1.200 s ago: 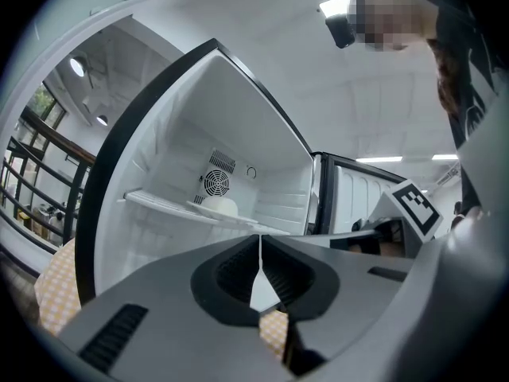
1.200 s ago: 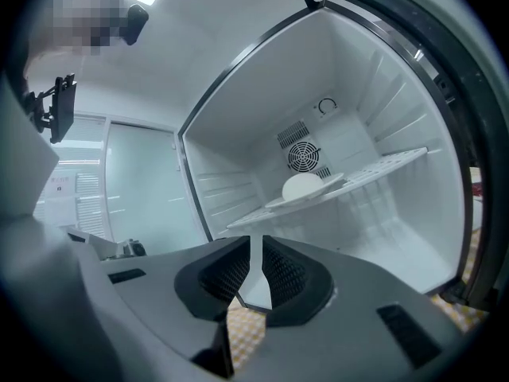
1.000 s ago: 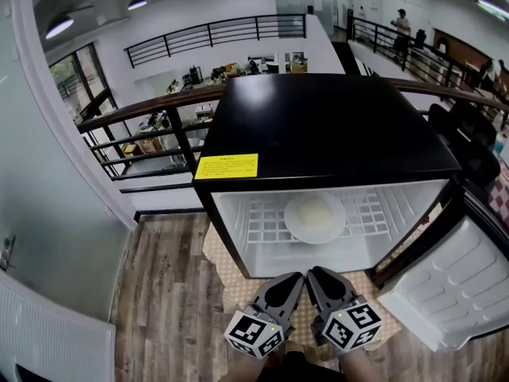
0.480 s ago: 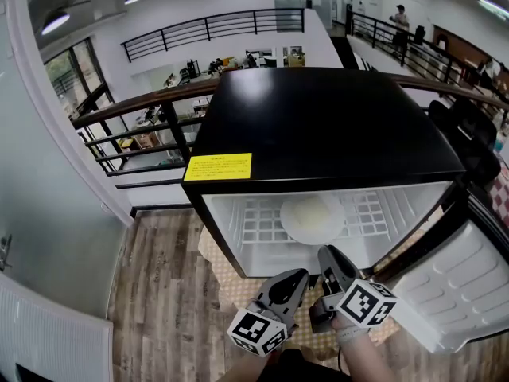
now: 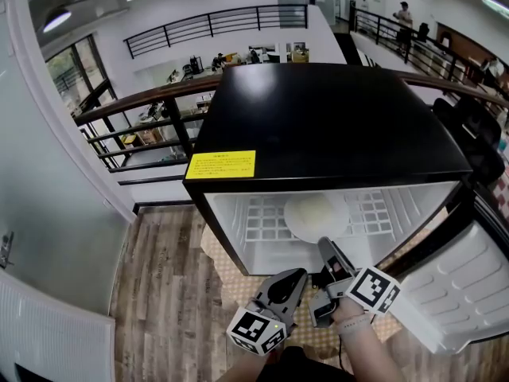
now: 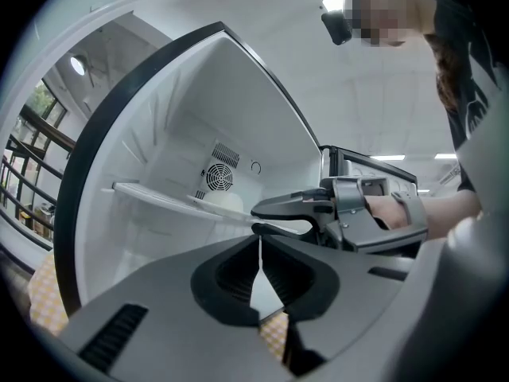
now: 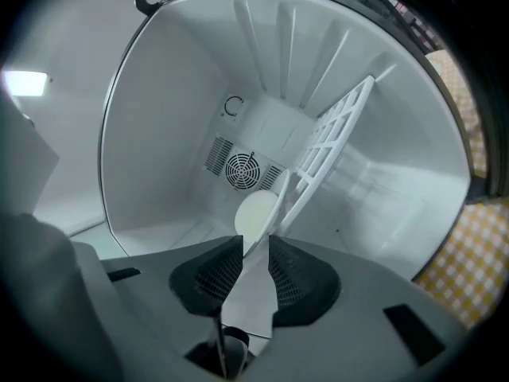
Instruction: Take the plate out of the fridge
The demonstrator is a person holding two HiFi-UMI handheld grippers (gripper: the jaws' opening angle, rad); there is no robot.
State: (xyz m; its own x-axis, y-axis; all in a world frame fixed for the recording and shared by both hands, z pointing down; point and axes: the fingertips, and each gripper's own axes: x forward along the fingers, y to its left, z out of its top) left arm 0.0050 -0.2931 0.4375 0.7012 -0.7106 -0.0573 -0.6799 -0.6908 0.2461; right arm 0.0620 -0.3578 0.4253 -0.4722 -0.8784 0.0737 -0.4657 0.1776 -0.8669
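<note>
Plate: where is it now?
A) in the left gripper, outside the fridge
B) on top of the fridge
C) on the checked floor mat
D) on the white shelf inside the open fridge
D: in the head view the plate lies on the shelf inside the fridge.

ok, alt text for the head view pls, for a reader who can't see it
Looking steeply down into an open, black-topped fridge, a white plate lies on the wire shelf inside. The right gripper points at the plate's near edge, jaws slightly apart and empty. The left gripper hangs beside it outside the fridge, shut.
</note>
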